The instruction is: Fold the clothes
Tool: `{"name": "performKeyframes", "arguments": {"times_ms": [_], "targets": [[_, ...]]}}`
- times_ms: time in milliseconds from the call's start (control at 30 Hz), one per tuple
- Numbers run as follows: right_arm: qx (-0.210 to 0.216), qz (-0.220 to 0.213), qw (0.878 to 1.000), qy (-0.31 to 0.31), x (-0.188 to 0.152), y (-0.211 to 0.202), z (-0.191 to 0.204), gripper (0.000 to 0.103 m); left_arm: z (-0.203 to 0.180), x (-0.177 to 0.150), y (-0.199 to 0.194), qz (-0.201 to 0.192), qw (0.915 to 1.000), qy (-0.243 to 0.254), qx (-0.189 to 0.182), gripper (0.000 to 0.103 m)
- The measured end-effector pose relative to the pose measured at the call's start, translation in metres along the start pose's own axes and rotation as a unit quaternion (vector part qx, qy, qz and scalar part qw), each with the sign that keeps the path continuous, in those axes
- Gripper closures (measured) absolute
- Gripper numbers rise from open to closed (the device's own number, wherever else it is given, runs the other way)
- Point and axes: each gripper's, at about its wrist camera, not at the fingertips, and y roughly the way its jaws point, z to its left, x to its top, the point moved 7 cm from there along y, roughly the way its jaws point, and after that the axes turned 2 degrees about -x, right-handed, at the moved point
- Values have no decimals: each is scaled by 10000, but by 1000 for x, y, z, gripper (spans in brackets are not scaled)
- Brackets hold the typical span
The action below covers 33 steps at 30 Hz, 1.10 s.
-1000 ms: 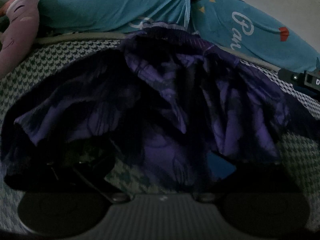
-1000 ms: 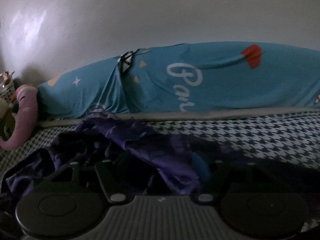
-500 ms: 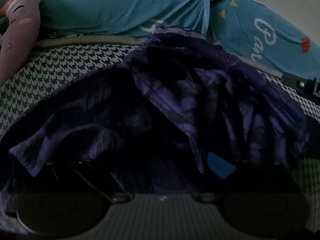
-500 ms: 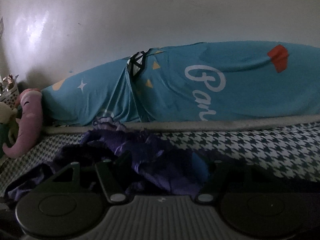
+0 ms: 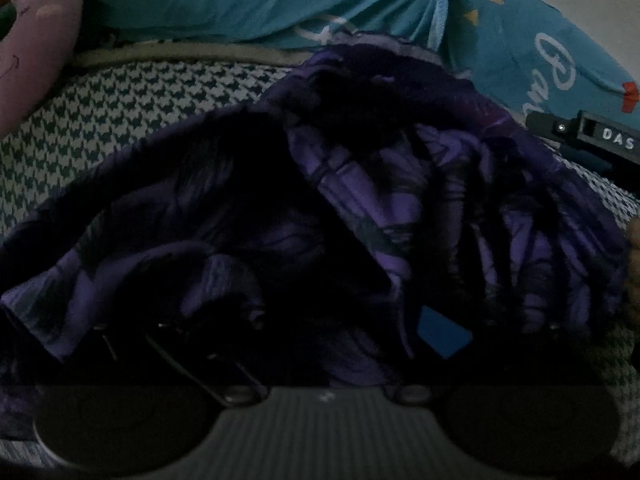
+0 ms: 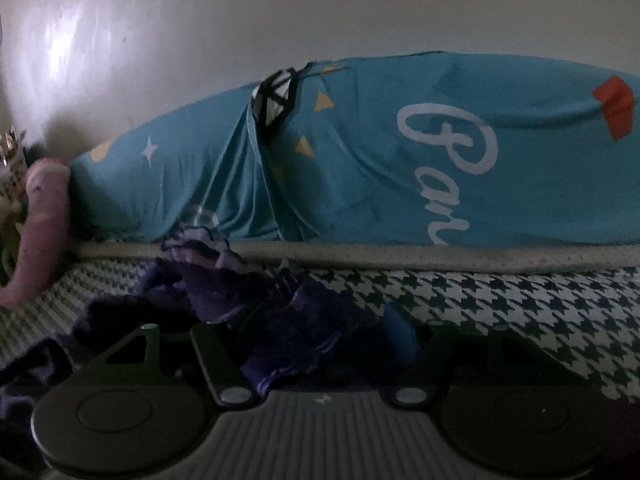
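The bed point(image 6: 520, 300), covered in a dark-and-white houndstooth sheet, is the landmark here and fills the lower half of both views. Along its far edge, against the pale wall point(image 6: 280, 12), lies a long teal cover point(image 6: 400, 168) printed with white script, small yellow triangles and a red mark. At the bed's left end, touching that teal cover, sits a pink plush toy point(image 6: 40, 240).

The purple garment point(image 5: 360, 208), patterned in dark and lighter violet, lies crumpled in a heap on the bed near its far edge, one ruffled bit reaching up to the teal cover. In the left wrist view it spreads across almost the whole middle of the frame and drapes over the tool.

The right gripper point(image 6: 316, 344) hangs low over the bed, its jaws standing apart with purple cloth bunched between them; a blue pad shows on the right finger point(image 6: 400, 336), and whether the pads press the cloth cannot be told. The left gripper point(image 5: 320, 344) is buried under dark folds of the garment; only one blue pad point(image 5: 442, 332) shows, and the state of its jaws cannot be told.

A black device point(image 5: 592, 136) with white letters juts in at the bed's right side in the left wrist view.
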Motion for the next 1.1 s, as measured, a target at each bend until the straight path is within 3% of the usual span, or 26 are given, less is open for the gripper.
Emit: {"name": "performKeyframes", "arguments": {"times_ms": [400,600,667,767,833,900,1000,1033,1100], "targets": [[152,171,9995,-214,-8,26,6,36,18,11,5,70,9993,-355,-4,0],[198,167,9990,-363,-14,31,10,67,18,13,7,80,9992,-390,-5,0],[161,146,9990,-382,-14,30,9,84,18,16,8,44,9991,-425,4,0],[85,-32,9993,-364,-11,26,6,93,18,21,7,-50,9991,-427,67,0],[-117,-293,9989,-351,-4,20,4,95,18,25,7,-112,9989,-429,116,0],[-662,-832,9939,-288,13,6,-3,96,19,27,8,-144,9987,-456,150,0],[-1471,-1809,9720,295,42,-21,-24,95,21,31,6,-226,9983,-502,170,0],[-1487,-1930,9689,435,47,-24,-30,89,21,32,5,-288,9982,-495,181,0],[-1626,-1770,9694,503,49,-22,-39,72,19,34,1,-429,9980,-402,213,0]]}}
